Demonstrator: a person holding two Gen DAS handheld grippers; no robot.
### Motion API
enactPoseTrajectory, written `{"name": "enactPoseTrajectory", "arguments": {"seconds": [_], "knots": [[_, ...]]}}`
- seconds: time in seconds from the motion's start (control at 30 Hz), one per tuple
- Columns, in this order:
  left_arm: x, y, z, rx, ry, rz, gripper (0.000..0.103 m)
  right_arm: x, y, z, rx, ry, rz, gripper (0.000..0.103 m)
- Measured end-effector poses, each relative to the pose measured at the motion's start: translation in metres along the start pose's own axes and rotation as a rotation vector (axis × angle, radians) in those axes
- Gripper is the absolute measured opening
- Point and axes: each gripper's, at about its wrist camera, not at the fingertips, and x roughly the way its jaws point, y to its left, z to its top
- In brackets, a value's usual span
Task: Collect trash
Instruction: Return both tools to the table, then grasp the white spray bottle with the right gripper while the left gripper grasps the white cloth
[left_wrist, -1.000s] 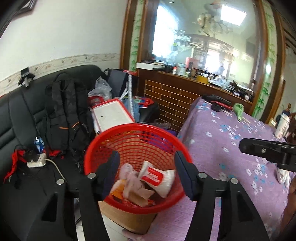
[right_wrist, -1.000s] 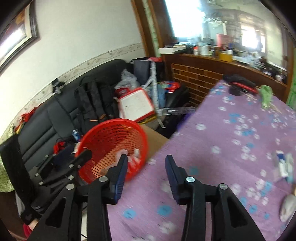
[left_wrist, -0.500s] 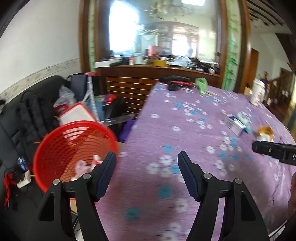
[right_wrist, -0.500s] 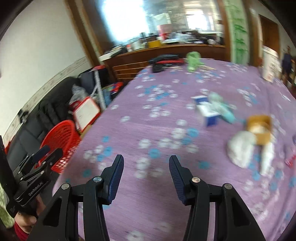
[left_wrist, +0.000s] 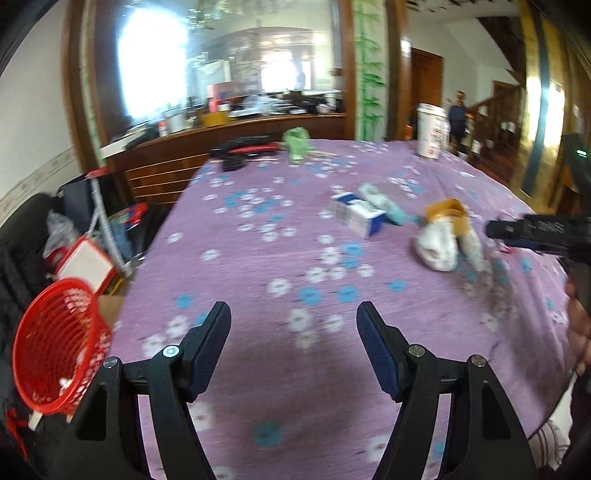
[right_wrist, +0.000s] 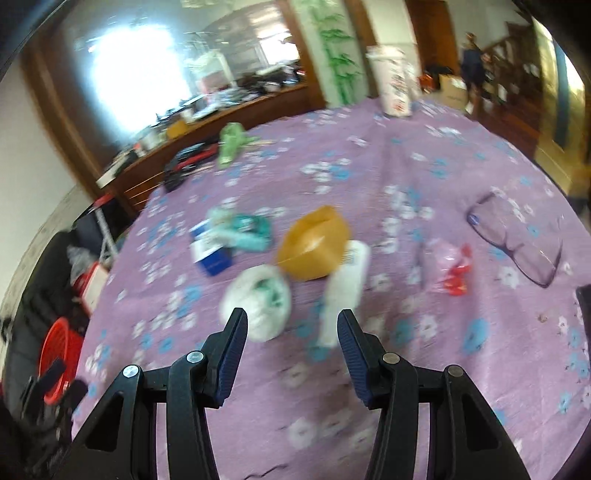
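Observation:
Trash lies on the purple flowered tablecloth (right_wrist: 406, 369): a crumpled white bag (right_wrist: 258, 302), a yellow paper cup (right_wrist: 314, 245), a white wrapper (right_wrist: 347, 284), a blue-and-white box (right_wrist: 210, 251), a teal wrapper (right_wrist: 247, 229) and a pink-red wrapper (right_wrist: 450, 266). My right gripper (right_wrist: 291, 332) is open and empty just short of the white bag and wrapper. My left gripper (left_wrist: 293, 325) is open and empty over bare cloth; the bag (left_wrist: 436, 247) and box (left_wrist: 356, 216) lie ahead to its right. The red basket (left_wrist: 55, 347) stands off the table's left edge.
Glasses (right_wrist: 517, 240) lie at the right. A green bag (left_wrist: 297, 144), black items (left_wrist: 240, 153) and a white carton (left_wrist: 430, 131) sit at the far edge. A cluttered black sofa (left_wrist: 22, 236) lies left, beyond the basket.
Both grippers swung right, from over the red basket to over the table. The trash pile is now right in front of the right gripper. Both stay open and empty.

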Motion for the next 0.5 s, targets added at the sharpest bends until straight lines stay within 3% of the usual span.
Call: {"name": "enactPoseTrajectory", "arguments": {"seconds": [0.27, 0.5], "knots": [[0.019, -0.038, 0.023, 0.035, 0.055, -0.120, 0.070, 0.048, -0.026, 0.015, 0.053, 0.087, -0.057, 0.045], [0.033, -0.060, 0.041, 0.053, 0.080, -0.157, 0.071, 0.070, -0.029, 0.018, 0.031, 0.097, -0.077, 0.039]]}}
